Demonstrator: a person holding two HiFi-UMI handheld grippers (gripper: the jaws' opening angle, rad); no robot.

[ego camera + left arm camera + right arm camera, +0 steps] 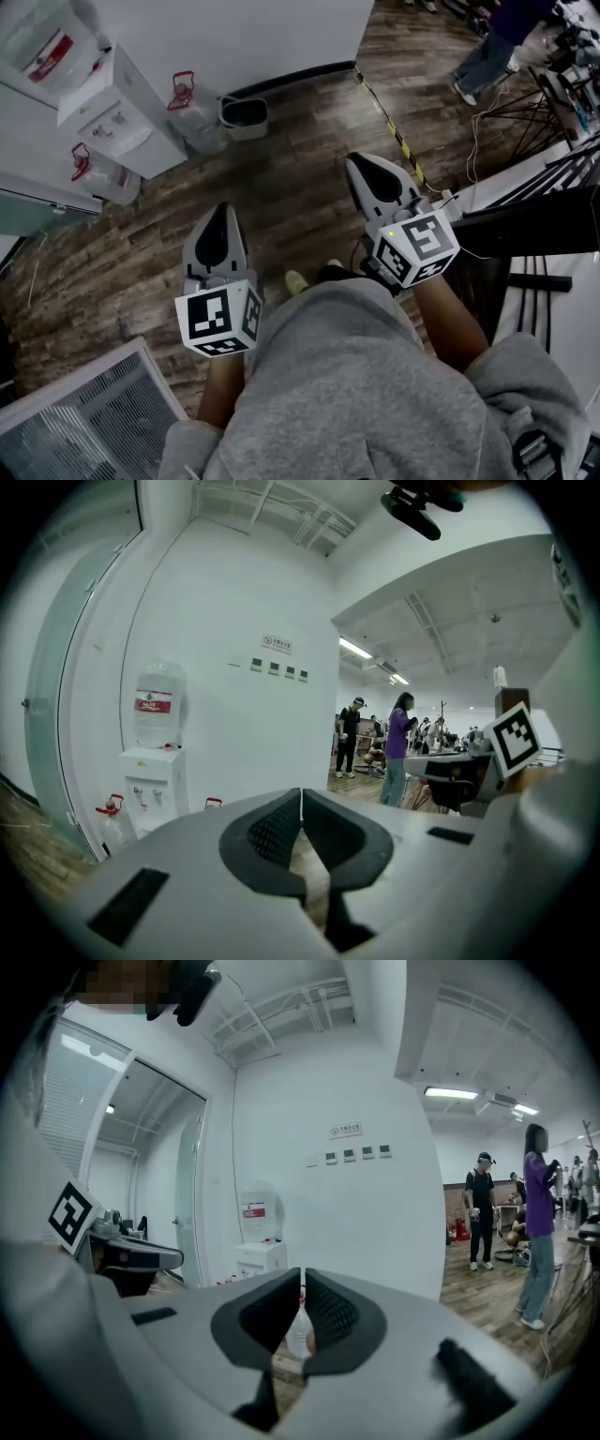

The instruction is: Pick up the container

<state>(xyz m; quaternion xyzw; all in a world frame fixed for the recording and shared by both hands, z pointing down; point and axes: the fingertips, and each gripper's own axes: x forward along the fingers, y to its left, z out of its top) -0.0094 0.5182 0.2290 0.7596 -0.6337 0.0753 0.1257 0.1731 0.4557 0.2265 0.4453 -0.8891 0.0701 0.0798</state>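
1. The left tongs (pixel 301 801) are hovering pressed together, pinching nothing.
2. The right tongs (pixel 302 1279) are doing likewise, empty.
3. The container (pixel 198 122) is standing on the floor (pixel 300 202) beside the water dispenser (pixel 122 122), well apart from both.

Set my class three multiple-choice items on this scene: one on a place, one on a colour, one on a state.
1. In the head view, where is the dispenser?
A. upper left, by the wall
B. lower right
C. between the two grippers

2. What colour is the label on the dispenser's bottle?
A. blue
B. red
C. green

3. How are the left tongs?
A. wide open
B. shut on a jug
C. shut, empty

Key:
1 A: it stands at the upper left against the white wall.
2 B: the label shows red on the clear bottle.
3 C: in the left gripper view the jaws meet with nothing between them.
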